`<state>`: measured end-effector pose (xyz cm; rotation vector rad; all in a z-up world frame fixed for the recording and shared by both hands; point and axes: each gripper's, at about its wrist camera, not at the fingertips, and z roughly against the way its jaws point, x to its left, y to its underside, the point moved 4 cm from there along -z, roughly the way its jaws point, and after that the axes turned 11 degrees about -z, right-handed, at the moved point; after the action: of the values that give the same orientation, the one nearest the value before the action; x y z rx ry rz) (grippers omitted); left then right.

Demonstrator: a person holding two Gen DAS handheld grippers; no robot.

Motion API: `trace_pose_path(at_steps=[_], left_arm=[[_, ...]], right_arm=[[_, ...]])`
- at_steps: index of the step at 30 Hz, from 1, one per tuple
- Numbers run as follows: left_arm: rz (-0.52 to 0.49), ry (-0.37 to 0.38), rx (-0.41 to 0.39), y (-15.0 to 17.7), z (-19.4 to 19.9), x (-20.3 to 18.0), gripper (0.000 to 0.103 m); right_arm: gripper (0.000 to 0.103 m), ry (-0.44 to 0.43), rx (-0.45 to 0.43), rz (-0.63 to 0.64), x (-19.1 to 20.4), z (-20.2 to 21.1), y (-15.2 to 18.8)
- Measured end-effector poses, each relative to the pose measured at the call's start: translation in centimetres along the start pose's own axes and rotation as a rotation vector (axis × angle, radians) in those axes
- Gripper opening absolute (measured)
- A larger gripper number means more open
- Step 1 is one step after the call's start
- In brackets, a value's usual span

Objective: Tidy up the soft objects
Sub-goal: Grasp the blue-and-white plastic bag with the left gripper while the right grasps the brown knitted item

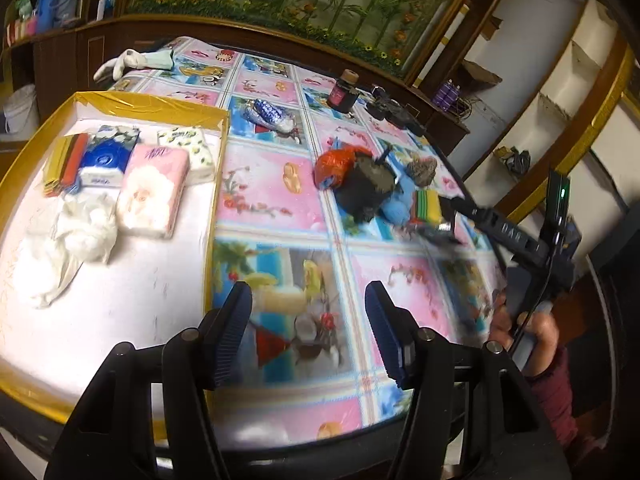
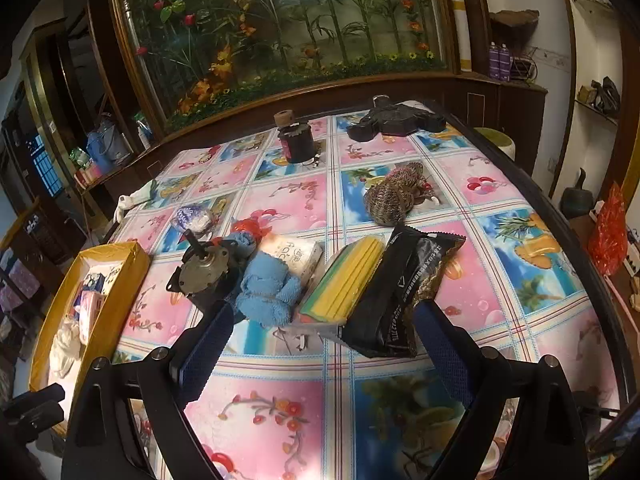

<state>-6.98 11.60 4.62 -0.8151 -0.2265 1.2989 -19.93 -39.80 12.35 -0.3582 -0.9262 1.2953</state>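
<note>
A yellow-rimmed box (image 1: 152, 101) on the left holds a pink tissue pack (image 1: 154, 190), a blue pack (image 1: 105, 158), a floral pack (image 1: 188, 148), a sponge pack (image 1: 66, 164) and a crumpled white cloth (image 1: 80, 232). My left gripper (image 1: 308, 332) hangs open and empty over the box's right wall. My right gripper (image 2: 320, 336) stands wide open just short of a pile: blue towel (image 2: 266, 288), white tissue pack (image 2: 298, 256), yellow sponge pack (image 2: 344, 280), black packet (image 2: 400, 292). In the left wrist view the right gripper (image 1: 440, 220) is blurred beside that pile.
A grey motor (image 2: 200, 272) and red mesh (image 2: 248, 226) lie left of the pile, and a metal scourer (image 2: 394, 196) sits behind it. A dark jar (image 2: 296, 140), a black object (image 2: 396, 120), a blue-white bundle (image 2: 192, 216) and a white glove (image 2: 132, 200) lie farther back on the patterned tablecloth (image 2: 280, 192).
</note>
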Motion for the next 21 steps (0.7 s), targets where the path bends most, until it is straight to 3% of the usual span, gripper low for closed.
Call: trace_pose_path(at_steps=[2, 5, 9, 12, 16, 21], left_arm=[[0.017, -0.005, -0.021, -2.9, -0.6, 0.6, 0.058], [0.013, -0.048, -0.044, -7.4, -2.7, 1.2, 0.068], [0.058, -0.03, -0.008, -12.7, -8.3, 2.6, 0.068], [0.126, -0.057, 0.032, -15.9, -13.2, 4.7, 0.068], [0.154, -0.164, 0.097, -18.0, -18.4, 7.1, 0.068], [0.141, -0.298, 0.167, -18.7, -22.0, 8.4, 0.068]], right_arm=[[0.093, -0.009, 0.0, -0.02, -0.3, -0.8, -0.7], [0.093, -0.027, -0.008, -0.041, -0.7, -1.6, -1.6], [0.093, -0.035, -0.013, -0.079, -1.6, -2.4, -2.9], [0.093, -0.038, -0.004, -0.113, -2.5, -3.5, -4.1], [0.093, -0.043, 0.0, -0.197, -4.1, -4.4, -5.9], [0.093, -0.067, 0.024, -0.332, -6.4, -6.3, -8.3]])
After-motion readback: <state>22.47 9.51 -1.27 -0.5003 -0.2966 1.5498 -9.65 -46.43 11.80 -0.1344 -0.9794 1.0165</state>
